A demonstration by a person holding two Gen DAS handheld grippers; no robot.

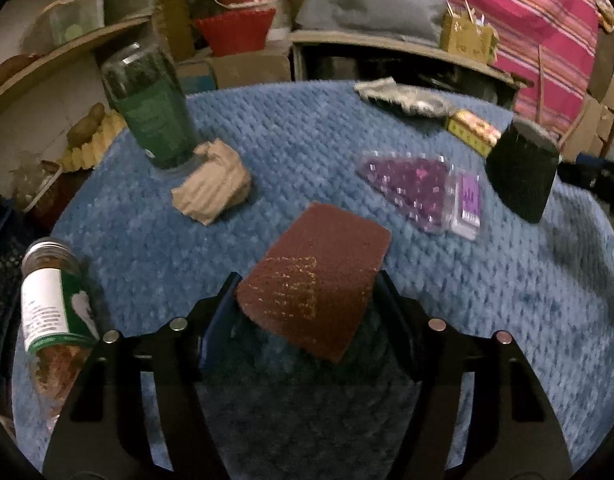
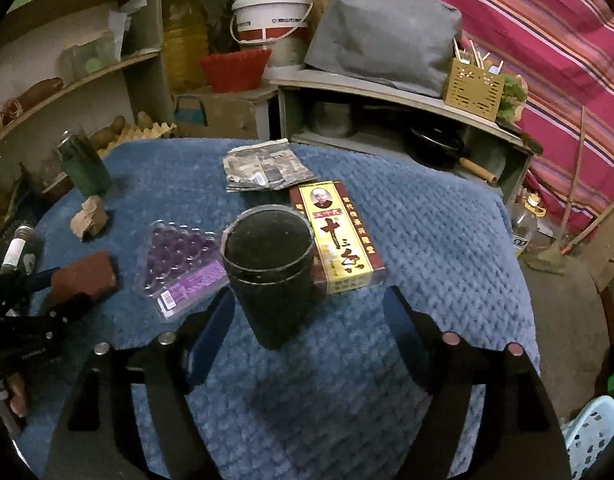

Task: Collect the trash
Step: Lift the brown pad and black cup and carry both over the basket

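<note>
Left wrist view – left tongs (image 1: 307, 300) angled down, gripping brown pad (image 1: 319, 284), right tongs (image 2: 307, 308) open by black cup (image 2: 271, 268)

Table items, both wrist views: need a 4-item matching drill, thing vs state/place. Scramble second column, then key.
1. brown scouring pad
2. black cup
3. green jar
4. spice bottle

A. lying on its side at the cloth's edge
B. upright beside crumpled paper
C. between the left gripper fingers
D. upright, open top, against the yellow box

Pairs: 1-C, 2-D, 3-B, 4-A
</note>
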